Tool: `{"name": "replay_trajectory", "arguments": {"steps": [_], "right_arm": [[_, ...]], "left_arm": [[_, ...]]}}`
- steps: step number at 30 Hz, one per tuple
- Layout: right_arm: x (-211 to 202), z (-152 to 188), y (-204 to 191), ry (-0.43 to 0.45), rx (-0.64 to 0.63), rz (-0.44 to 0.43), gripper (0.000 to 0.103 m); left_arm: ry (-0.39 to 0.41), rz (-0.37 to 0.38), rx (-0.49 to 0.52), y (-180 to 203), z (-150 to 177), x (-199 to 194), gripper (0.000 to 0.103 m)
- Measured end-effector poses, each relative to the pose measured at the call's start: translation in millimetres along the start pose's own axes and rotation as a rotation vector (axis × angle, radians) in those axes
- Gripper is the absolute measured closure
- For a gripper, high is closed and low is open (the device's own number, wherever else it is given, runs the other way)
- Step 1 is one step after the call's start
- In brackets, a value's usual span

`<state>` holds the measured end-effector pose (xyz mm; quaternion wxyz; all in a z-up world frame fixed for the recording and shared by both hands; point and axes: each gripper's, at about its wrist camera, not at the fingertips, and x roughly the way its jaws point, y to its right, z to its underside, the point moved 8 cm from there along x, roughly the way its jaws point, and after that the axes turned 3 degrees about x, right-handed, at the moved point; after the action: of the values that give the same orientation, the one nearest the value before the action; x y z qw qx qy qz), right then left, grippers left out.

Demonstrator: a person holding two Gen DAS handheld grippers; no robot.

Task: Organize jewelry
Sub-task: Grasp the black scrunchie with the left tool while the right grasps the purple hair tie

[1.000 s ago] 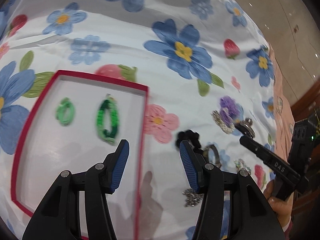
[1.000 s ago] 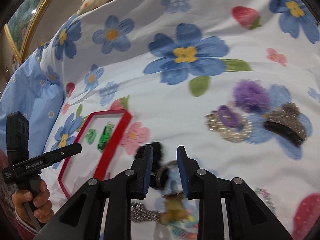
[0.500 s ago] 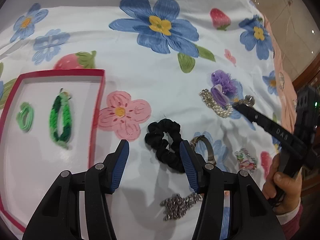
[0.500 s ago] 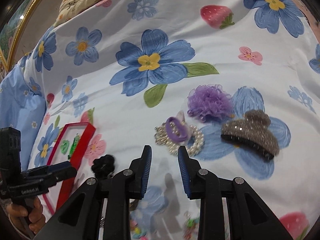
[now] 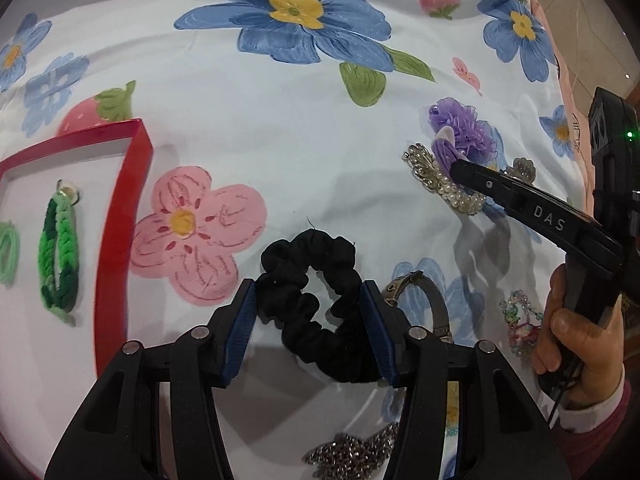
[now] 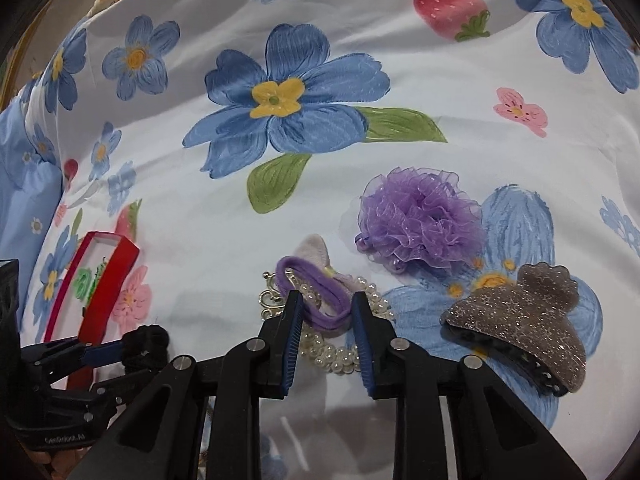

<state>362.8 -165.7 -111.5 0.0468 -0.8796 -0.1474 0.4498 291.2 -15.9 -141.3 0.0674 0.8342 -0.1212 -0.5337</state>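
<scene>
My left gripper is open, its fingers on either side of a black scrunchie lying on the floral sheet. A red-rimmed white tray at the left holds a green braided bracelet and a small green ring. My right gripper is open around a purple hair tie that lies on a pearl bracelet. A purple ruffled scrunchie and a glittery claw clip lie to its right.
A metal bangle, a silver chain and a pastel bead bracelet lie near the left gripper. The right gripper's body crosses the left wrist view. The bed's edge is at the far right.
Both grippers have moved right and forward. The left went from over the tray to the black scrunchie; the right went from the scrunchie area to the purple hair tie.
</scene>
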Motion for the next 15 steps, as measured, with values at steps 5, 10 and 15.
{"name": "replay_trajectory", "arguments": {"steps": [5,10,15], "right_arm": [[-1,2,5,0.014,0.020,0.000,0.102],[-17,-2,0,0.060,0.016,-0.022,0.103],[-29,-12,-9,0.099,-0.004,-0.035,0.103]], "left_arm": [[0.011,0.037,0.014,6,-2,-4,0.088],[0.048,0.050,0.012,8,-5,-17,0.091],[0.090,0.063,-0.006,1,-8,-38,0.091]]}}
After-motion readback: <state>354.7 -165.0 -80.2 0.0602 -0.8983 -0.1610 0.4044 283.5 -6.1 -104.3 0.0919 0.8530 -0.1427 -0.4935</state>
